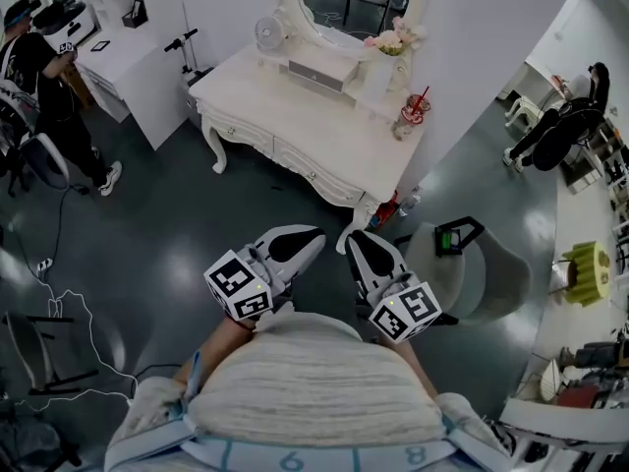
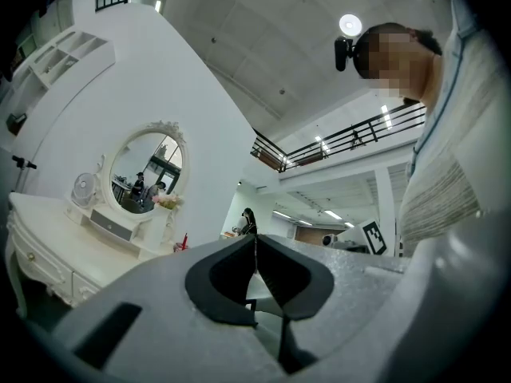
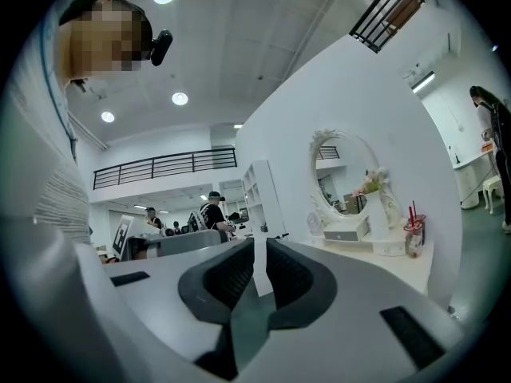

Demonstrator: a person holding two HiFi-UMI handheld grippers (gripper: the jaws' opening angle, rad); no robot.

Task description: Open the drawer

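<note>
A white dressing table point(image 1: 295, 116) with an oval mirror stands ahead of me in the head view. Its front holds drawers point(image 1: 307, 168) with small knobs, and a little drawer box point(image 1: 316, 75) sits under the mirror. Both grippers hover close to my chest, well short of the table and over the dark floor. The left gripper point(image 1: 313, 240) is shut and empty, its tips touching. The right gripper point(image 1: 350, 242) is closed to a thin slit with nothing in it. The table point(image 2: 44, 242) lies off to the left in the left gripper view, and the drawer box point(image 3: 348, 231) shows to the right in the right gripper view.
A vase of flowers point(image 1: 388, 49), a cup with red straws point(image 1: 413, 114) and a small fan point(image 1: 267, 35) stand on the tabletop. A round grey seat point(image 1: 477, 273) is at my right, bottles point(image 1: 401, 205) by the table leg. A person point(image 1: 44, 77) stands far left; cables point(image 1: 69, 313) cross the floor.
</note>
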